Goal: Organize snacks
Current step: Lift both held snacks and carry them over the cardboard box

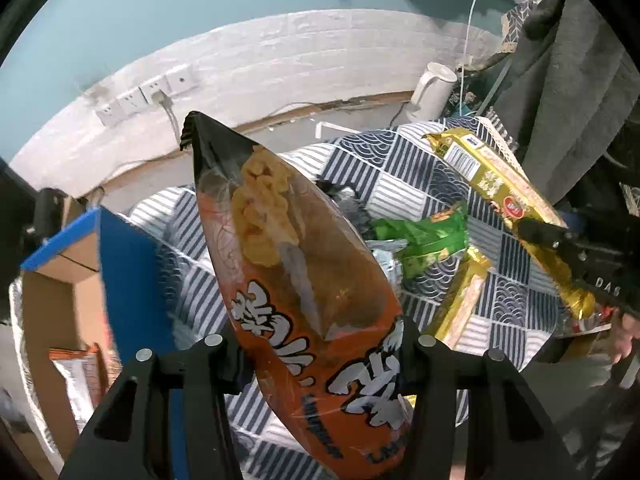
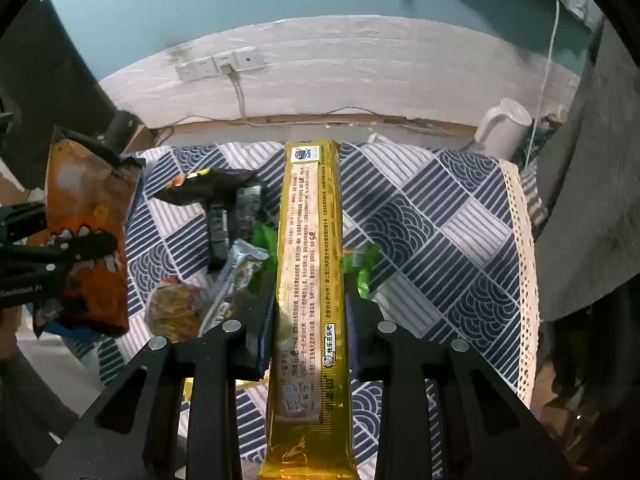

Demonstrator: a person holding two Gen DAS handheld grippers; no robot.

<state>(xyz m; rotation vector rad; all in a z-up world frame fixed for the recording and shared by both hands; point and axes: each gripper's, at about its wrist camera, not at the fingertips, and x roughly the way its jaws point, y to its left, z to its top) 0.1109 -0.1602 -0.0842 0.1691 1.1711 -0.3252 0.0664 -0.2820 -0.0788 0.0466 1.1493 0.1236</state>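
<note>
My left gripper (image 1: 320,344) is shut on an orange chip bag (image 1: 296,264) and holds it above the patterned tablecloth (image 1: 416,184); it also shows in the right wrist view (image 2: 86,232). My right gripper (image 2: 310,312) is shut on a long gold biscuit pack (image 2: 310,248), lifted over the table; it shows in the left wrist view (image 1: 500,196). On the cloth lie a green packet (image 1: 424,236), a second gold pack (image 1: 460,300), a black packet (image 2: 216,196), a silver packet (image 2: 236,276) and a round red-yellow snack (image 2: 176,308).
An open cardboard box with blue flaps (image 1: 100,256) stands at the left and holds an orange bag (image 1: 80,368). A white kettle (image 2: 504,128) stands at the back right. A wall socket strip (image 2: 220,64) is behind. Dark hanging cloth (image 1: 572,80) is at the right.
</note>
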